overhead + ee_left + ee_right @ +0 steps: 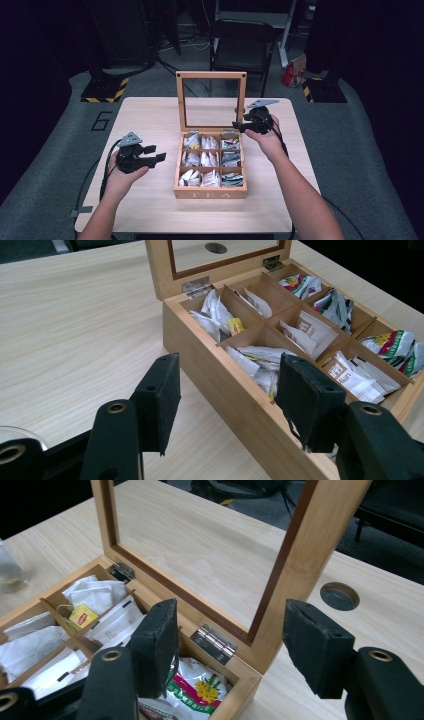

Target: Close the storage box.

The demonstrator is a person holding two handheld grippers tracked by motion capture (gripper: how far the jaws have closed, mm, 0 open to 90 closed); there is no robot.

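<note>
Tea box (210, 192) of pale wood sits at the middle of the table (150, 210), its glass-paned lid (211, 76) standing upright and all nine compartments showing their sachets. My right gripper (242, 128) hovers at the box's back right corner, beside the lid's right frame post, jaws parted and empty; from its own view the post and a hinge (214, 643) lie between my pads (159, 642), which touch neither. My left gripper (156, 154) waits off the box's left side, jaws likewise apart and holding nothing. I judge the opening done and the real work, whether drawing out a tea bag (196, 689) or lowering the lid again, not yet begun.
</note>
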